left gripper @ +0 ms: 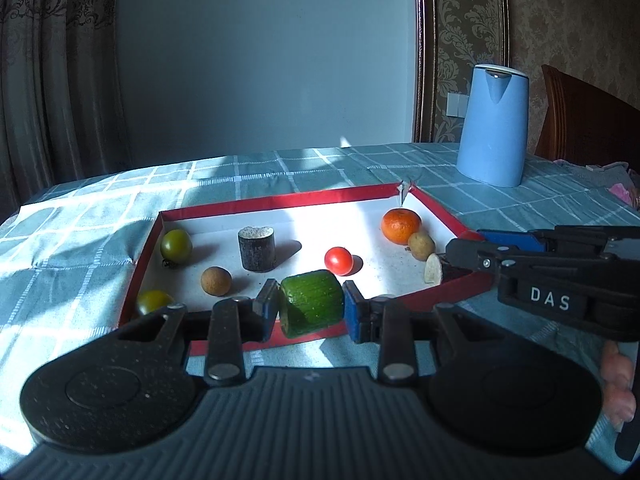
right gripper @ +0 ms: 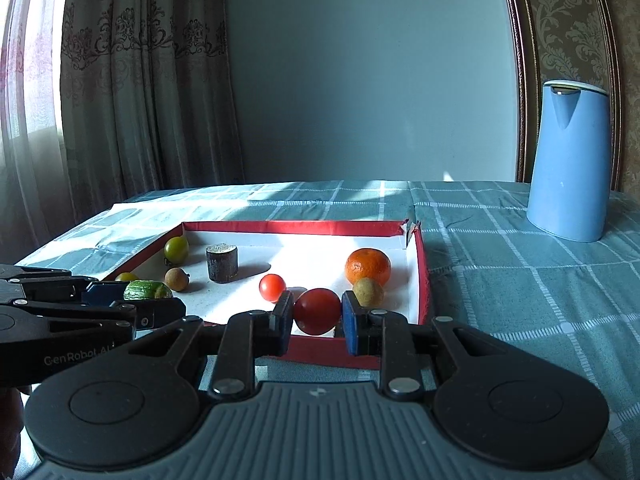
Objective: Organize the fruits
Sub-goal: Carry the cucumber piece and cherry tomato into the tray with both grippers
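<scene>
A red-rimmed white tray [left gripper: 280, 202] [right gripper: 422, 264] holds fruit. My left gripper [left gripper: 310, 308] is shut on a green cucumber chunk [left gripper: 311, 303], held over the tray's near edge; the chunk also shows in the right wrist view [right gripper: 146, 291]. My right gripper [right gripper: 316, 312] is shut on a dark red tomato [right gripper: 317, 311] at the tray's near right; in the left wrist view it [left gripper: 450, 258] reaches in from the right. In the tray lie an orange [left gripper: 401, 226] [right gripper: 368, 267], a small red tomato [left gripper: 338, 261] [right gripper: 272, 287], a small potato [left gripper: 421, 245] [right gripper: 368, 292] and a dark cylinder piece [left gripper: 256, 249] [right gripper: 222, 263].
A green tomato [left gripper: 176, 245], a brown round fruit [left gripper: 216, 281] and a yellow-green fruit [left gripper: 153, 301] sit at the tray's left. A blue kettle [left gripper: 493, 124] [right gripper: 570, 162] stands back right on the checked tablecloth [right gripper: 520, 280]. A wooden chair [left gripper: 580, 120] is at the far right.
</scene>
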`<state>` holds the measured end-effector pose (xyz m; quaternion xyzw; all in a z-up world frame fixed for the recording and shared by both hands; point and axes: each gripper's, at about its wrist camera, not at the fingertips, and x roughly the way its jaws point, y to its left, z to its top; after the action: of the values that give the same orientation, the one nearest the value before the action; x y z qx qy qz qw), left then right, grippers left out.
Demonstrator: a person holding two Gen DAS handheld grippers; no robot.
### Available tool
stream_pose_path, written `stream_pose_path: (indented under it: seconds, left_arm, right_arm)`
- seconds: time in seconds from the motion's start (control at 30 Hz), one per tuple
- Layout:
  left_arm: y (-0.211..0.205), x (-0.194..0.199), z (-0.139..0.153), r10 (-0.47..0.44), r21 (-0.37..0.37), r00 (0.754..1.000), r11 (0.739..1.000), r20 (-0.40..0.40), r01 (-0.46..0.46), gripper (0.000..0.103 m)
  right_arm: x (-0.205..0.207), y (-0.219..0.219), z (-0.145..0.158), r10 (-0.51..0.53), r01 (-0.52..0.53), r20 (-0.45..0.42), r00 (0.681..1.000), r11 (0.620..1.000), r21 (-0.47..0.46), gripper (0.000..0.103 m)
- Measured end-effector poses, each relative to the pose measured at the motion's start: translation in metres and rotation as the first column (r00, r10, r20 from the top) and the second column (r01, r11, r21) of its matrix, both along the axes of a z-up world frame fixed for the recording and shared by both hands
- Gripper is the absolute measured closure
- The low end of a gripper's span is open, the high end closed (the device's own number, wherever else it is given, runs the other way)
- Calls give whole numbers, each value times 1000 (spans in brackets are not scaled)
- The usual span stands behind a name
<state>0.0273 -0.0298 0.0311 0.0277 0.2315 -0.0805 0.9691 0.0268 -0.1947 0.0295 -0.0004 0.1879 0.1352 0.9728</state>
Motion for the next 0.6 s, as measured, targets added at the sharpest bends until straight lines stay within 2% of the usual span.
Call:
stream_pose_path:
  seconds: [0.23,0.6]
  left_arm:
    - [11,47,0,76,-27,995,997,-60,-78,73]
    - [11,85,-18,141,7,984,990,-108,-141,73]
  right_arm:
    - [40,12,7,-9,8,-28,1000,1000,-29,78]
    - [108,39,-10,-46,36,-97,994,994,-104,78]
